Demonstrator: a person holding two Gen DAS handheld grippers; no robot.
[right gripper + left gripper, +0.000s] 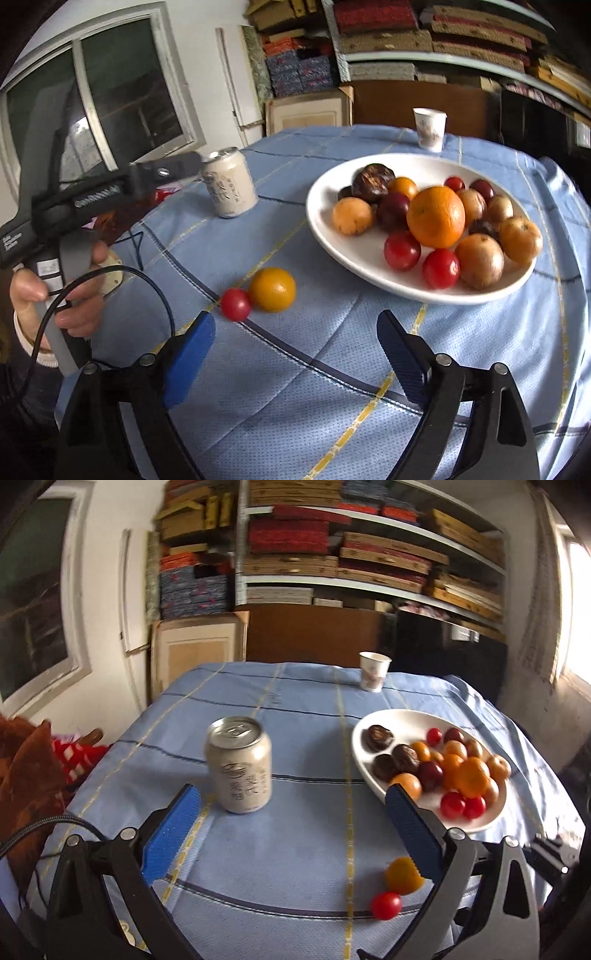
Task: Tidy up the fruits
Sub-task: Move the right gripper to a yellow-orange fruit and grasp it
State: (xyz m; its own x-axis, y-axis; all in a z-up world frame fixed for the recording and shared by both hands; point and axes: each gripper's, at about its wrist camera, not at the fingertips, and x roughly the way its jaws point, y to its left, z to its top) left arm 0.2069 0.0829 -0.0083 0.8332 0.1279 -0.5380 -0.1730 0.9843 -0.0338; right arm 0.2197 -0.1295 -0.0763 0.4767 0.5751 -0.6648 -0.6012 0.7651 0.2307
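A cluttered storeroom doubling as living space: white shelves (369, 583) across the top of the frame hold stacked flat cartons, while a table under a blue checked cloth (288, 834) fills the foreground.

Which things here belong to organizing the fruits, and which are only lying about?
For the job: white plate of fruit, loose yellow fruit, loose red tomato.
Lying about: drink can, paper cup, shelves of boxes.
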